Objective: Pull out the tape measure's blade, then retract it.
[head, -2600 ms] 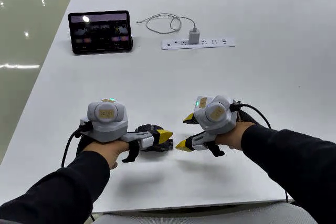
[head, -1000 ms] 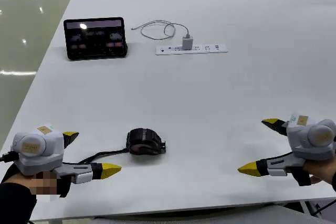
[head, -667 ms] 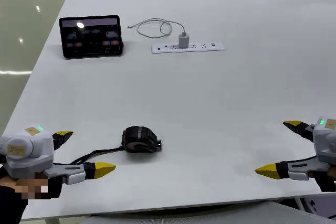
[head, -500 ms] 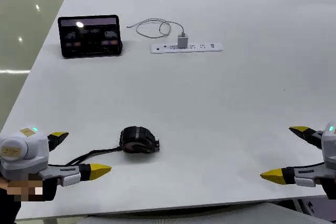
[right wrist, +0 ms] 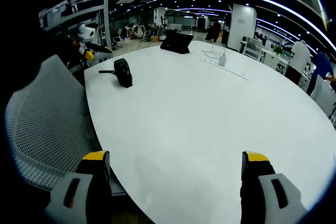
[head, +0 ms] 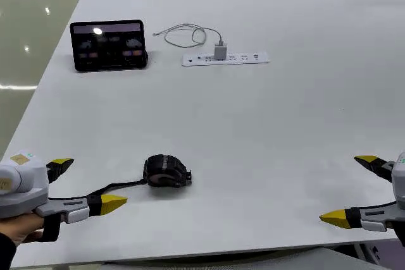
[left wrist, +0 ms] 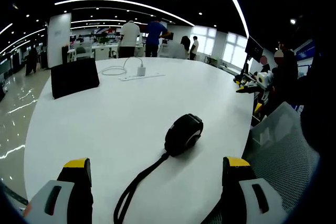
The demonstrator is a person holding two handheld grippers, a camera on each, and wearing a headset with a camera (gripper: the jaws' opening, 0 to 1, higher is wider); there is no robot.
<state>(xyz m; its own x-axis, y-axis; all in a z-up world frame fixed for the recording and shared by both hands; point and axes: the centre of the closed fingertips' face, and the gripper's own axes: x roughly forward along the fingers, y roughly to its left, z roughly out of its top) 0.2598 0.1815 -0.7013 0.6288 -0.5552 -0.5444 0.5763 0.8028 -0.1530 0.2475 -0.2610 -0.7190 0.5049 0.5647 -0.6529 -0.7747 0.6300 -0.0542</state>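
Tape measure (head: 166, 172) lies free on the table (head: 266, 118), blade in. Left gripper (head: 87, 183) near its left, right gripper (head: 349, 189) well off to its right, both jaws wide, empty. Looks between steps; next pull needs case clamped, blade hook pinched.

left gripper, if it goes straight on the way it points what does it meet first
Probably the strap, then the tape measure right behind it; how high the left gripper rides is unclear.
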